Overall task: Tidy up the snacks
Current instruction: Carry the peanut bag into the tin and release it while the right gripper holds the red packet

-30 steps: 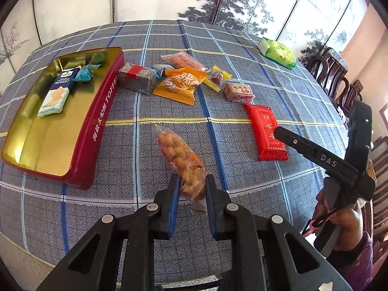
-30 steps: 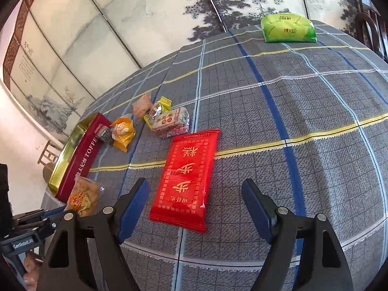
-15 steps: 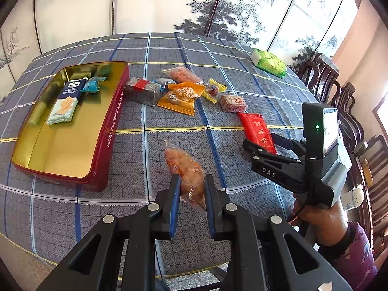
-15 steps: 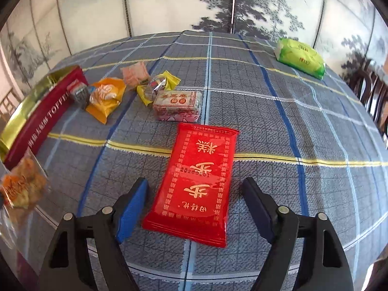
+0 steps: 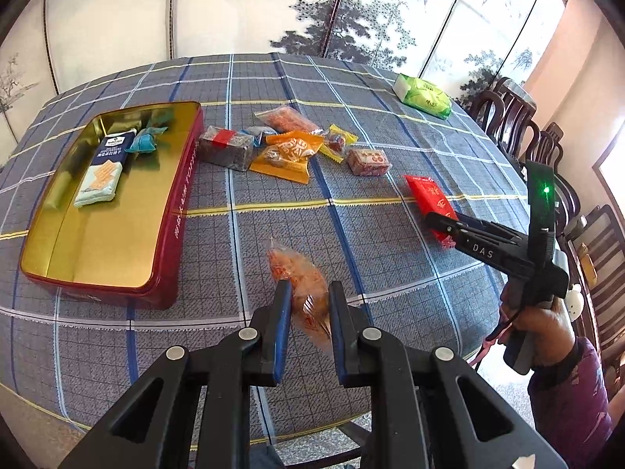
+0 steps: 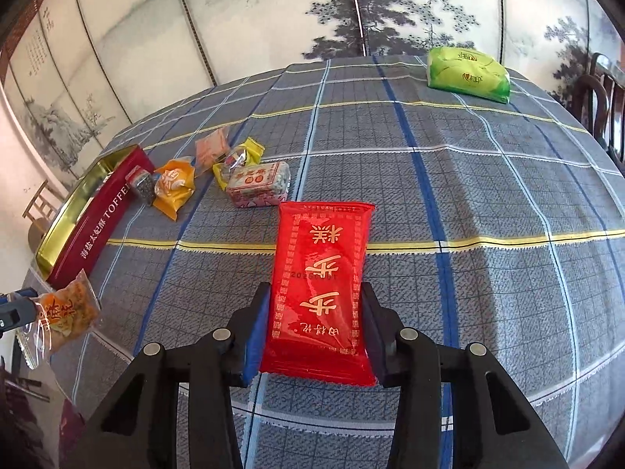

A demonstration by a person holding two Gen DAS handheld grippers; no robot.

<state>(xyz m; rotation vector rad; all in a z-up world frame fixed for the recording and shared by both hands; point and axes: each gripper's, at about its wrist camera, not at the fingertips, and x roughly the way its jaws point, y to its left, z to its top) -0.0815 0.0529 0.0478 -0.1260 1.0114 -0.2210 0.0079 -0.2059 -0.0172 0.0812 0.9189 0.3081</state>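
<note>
Right wrist view: red packet [image 6: 321, 285] flat on checked tablecloth [image 6: 488, 195], lower centre of frame, long axis running straight up-frame, in line with right gripper [image 6: 315, 332]. Near end of packet between the jaws, which are closing; pads at both long edges, firm press not confirmed. Left wrist view: left gripper [image 5: 308, 312] clamped on orange snack bag [image 5: 302, 285], lower centre. Gold tin [image 5: 58, 234] at left of that frame, nearer left gripper; probable destination for both. Loose snacks [image 5: 289, 148] upper centre.
</note>
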